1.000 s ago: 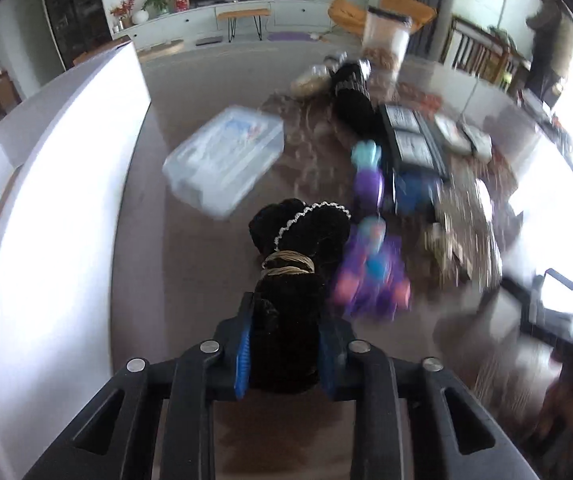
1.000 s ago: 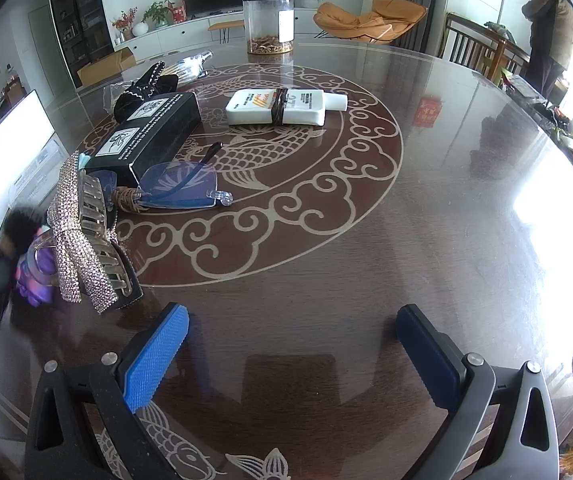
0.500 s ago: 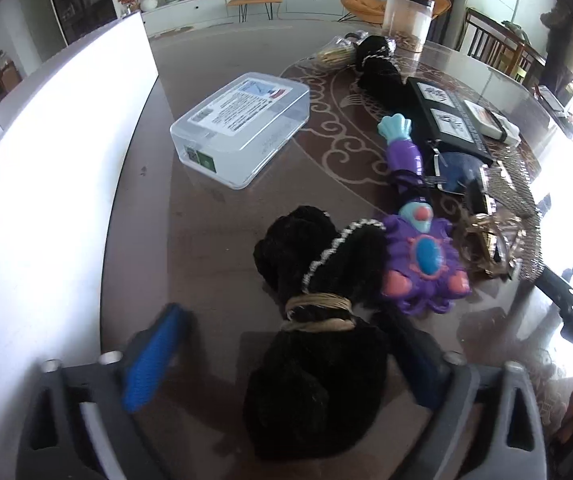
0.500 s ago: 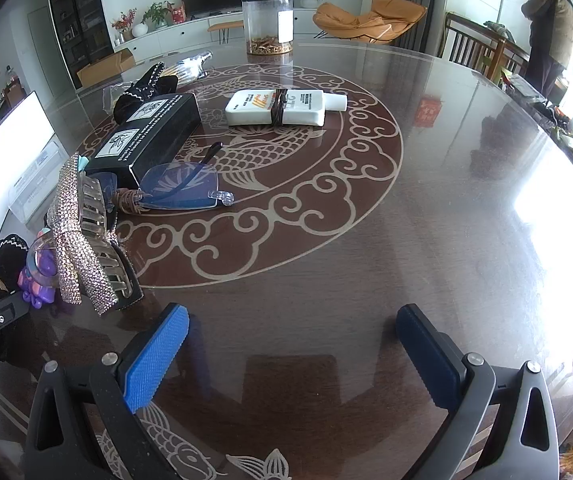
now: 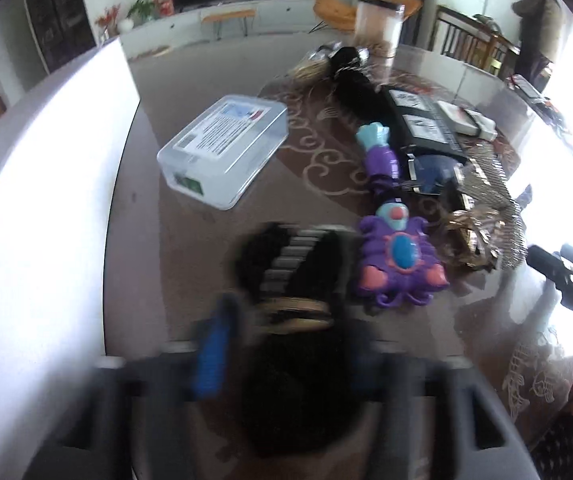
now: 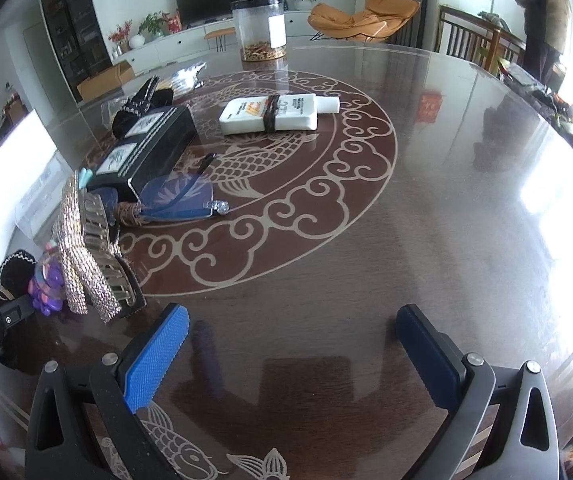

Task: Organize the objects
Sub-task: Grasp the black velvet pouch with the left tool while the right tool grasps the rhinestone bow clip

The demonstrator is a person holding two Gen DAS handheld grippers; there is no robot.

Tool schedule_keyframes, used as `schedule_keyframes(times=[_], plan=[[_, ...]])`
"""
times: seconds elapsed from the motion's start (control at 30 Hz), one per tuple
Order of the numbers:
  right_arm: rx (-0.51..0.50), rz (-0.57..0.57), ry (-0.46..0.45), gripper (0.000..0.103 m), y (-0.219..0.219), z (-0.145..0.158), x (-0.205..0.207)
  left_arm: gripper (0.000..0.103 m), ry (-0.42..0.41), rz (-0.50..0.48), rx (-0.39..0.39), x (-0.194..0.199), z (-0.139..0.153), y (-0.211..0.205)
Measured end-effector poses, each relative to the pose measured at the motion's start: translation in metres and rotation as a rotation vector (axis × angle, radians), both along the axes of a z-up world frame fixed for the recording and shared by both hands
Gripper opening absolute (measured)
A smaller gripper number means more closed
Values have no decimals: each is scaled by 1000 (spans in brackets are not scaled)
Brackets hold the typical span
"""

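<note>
At the table's (image 6: 446,240) left edge stands a white panel (image 5: 46,200), and a careless swing of the left hand could knock against it. Next, well in from that edge, lies the clear box (image 5: 222,148), lid on; if it is meant to take the small things, it will need opening first, and a loaded hand cannot do that. Near the front edge the left gripper (image 5: 286,352) has just been closing, and its pads now pinch the black pouch (image 5: 298,280) by its near end. The view is blurred, so how deep the bite goes cannot be told. The pouch looks soft and floppy. Held only at one end, it could sag, slip out on the lift, or drag its far end across the table. That far end lies touching the purple toy (image 5: 398,264), so a sideways pull would likely shove the toy into the clip (image 5: 482,216) just beside it. Its gold band and beaded trim might also snag. Further right, the right gripper (image 6: 290,316) hangs over bare table with fingers spread wide, holding nothing, near enough the clip to bump the pile if both hands move together.
</note>
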State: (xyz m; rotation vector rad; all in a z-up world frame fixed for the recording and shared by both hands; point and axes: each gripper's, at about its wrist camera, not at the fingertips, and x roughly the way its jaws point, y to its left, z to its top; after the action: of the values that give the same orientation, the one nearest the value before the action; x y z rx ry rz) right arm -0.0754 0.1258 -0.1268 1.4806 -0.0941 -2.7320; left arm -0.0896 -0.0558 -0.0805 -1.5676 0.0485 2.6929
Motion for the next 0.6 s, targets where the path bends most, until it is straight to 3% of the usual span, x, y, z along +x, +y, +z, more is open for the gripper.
schedule_keyframes(times=[0.07, 0.13, 0.2, 0.27, 0.37, 0.5, 0.6], plan=[[-45, -12, 18, 103, 6, 4, 2, 30, 4, 2, 31, 3, 0, -1], [-133, 5, 101, 103, 13, 20, 12, 30, 3, 8, 60, 10, 1, -3], [-264, 126, 206, 103, 8, 40, 27, 30, 8, 8, 90, 18, 4, -5], [-325, 270, 242, 103, -9, 51, 33, 30, 23, -2, 101, 28, 10, -4], [-259, 437, 198, 103, -53, 52, 25, 30, 42, -8, 129, 41, 22, -6], [-177, 489, 119, 100, -94, 38, -5, 30, 59, -13, 167, 53, 39, -10], [-159, 500, 17, 58, -109, 23, -25, 30, 78, -23, 170, 66, 49, -15]])
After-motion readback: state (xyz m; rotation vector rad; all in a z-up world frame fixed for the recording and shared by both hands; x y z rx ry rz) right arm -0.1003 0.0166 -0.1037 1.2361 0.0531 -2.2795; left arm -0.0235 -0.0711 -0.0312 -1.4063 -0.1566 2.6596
